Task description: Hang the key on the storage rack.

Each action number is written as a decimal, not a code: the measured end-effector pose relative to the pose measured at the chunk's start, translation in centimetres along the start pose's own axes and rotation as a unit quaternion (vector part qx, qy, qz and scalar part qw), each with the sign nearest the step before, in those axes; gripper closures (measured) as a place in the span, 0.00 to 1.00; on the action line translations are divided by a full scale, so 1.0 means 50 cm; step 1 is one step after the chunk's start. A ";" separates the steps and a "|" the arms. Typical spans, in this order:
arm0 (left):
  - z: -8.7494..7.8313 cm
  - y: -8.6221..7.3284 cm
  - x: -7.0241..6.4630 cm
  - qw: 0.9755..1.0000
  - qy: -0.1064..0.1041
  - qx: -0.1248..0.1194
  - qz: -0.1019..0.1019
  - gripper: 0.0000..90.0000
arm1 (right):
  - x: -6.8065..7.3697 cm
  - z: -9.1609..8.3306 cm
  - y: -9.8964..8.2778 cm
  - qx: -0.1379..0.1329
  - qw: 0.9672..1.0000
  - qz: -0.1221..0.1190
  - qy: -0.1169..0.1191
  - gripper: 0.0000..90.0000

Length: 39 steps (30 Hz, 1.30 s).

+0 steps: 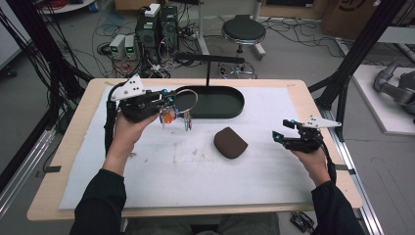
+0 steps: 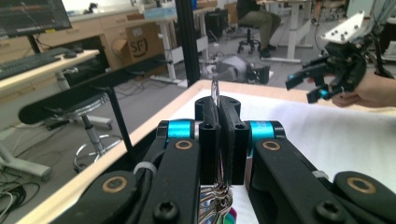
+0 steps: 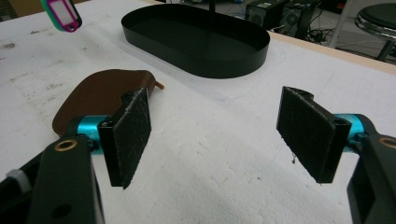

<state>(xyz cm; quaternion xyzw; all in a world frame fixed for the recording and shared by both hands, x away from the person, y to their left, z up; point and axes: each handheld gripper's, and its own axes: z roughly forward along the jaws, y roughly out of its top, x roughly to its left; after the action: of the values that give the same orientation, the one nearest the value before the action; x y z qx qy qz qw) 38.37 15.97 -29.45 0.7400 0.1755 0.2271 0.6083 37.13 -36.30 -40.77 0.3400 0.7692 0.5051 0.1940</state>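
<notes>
Key ring (image 1: 186,100) with its bunch of keys and tags pinched in the closed left gripper (image 1: 164,100), lifted off the white mat (image 1: 161,171), hanging just at the near-left rim of the black oval tray (image 1: 230,108). Pickup judged done; carrying over the tray or up to its stand bar and letting go still left. Right gripper (image 1: 286,131) idle with jaws wide apart, empty, right of the brown pouch (image 1: 230,142), itself just in front of the tray.

Key ring (image 2: 215,91) mostly hidden btwn jaws.

Black tray (image 1: 215,104), brown pouch (image 1: 230,142), orange tag (image 1: 169,117)
</notes>
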 end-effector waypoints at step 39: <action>0.080 0.032 0.099 1.000 0.019 0.000 -0.005 0.96 | -0.005 -0.005 0.000 -0.006 1.000 0.005 0.000 0.30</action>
<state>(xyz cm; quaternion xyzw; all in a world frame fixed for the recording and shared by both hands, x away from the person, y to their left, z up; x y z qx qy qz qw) 44.66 15.04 -27.88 0.7344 0.1907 0.2387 0.6061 37.14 -36.61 -40.68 0.3424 0.7643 0.5111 0.1934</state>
